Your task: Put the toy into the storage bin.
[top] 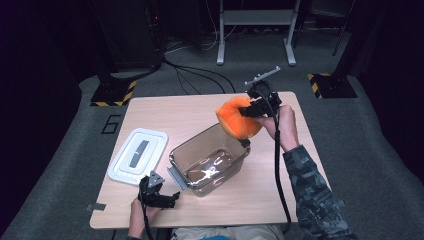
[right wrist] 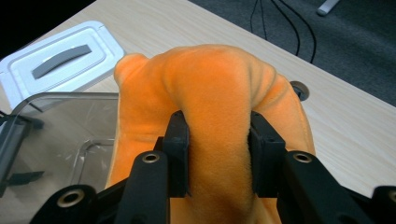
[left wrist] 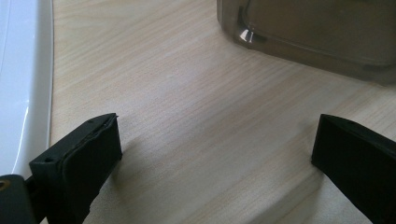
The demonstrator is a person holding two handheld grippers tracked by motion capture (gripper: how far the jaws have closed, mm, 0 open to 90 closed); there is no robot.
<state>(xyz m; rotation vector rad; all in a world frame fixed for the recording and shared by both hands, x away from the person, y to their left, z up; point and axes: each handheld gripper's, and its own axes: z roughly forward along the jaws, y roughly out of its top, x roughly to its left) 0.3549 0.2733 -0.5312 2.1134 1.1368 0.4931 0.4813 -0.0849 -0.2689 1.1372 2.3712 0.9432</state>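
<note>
- A light wooden desk seen from above, on grey carpet, with a person's forearms coming in from the bottom edge
- The right gripper is held above the far right part of the desk, its jaws clamped on a soft orange plush toy
- In the right gripper view the two black jaws pinch a thick fold of the orange plush toy between them, and the fabric bulges out around both pads
- The toy hangs in the air, just over the far right corner of a clear plastic bin that stands open near the middle of the desk
- A white lid with a grey handle lies flat on the desk to the left of the bin, close beside it
- The left gripper rests low at the near edge of the desk, just in front of the bin; in the left gripper view its jaws stand wide apart over bare wood, holding nothing
</note>
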